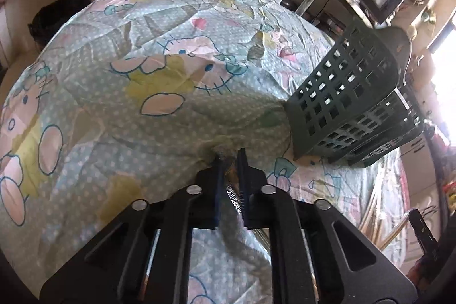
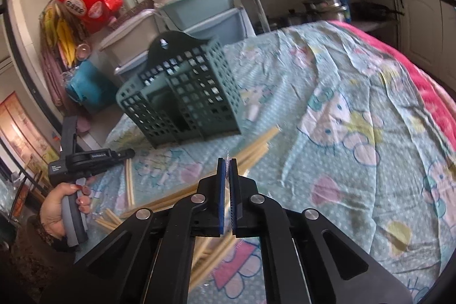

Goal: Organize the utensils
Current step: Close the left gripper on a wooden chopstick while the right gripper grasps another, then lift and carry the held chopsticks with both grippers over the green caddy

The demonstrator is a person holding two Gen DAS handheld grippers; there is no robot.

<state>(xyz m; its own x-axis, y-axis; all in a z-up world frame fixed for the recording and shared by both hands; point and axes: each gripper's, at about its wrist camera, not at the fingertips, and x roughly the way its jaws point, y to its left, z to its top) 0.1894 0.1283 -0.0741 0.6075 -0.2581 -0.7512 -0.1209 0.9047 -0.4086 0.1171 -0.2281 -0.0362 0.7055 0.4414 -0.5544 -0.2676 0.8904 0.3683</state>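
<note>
Looking along the left gripper (image 1: 230,161), its jaws stand close together with something metallic and textured between them; whether they truly grip it or have only caught the patterned cloth (image 1: 128,93) bunched at the tips, I cannot tell. Right of those tips lies the green slotted caddy (image 1: 350,93), tipped on its side. A few chopsticks (image 1: 379,230) show below the caddy, near the cloth's edge.

From the right wrist view, the right gripper (image 2: 227,164) is clenched on a thin clear item I cannot identify. Just in front of the caddy (image 2: 185,99) the bamboo chopsticks (image 2: 253,150) lie scattered, some crossing. The left hand (image 2: 64,207) holds its tool beside the caddy.

Judging by look, the sticks are light, stiff and smooth, so likely to roll; taking 1 near mid-length seems safest. Soft cloth may snag. Right of the caddy there is open room
</note>
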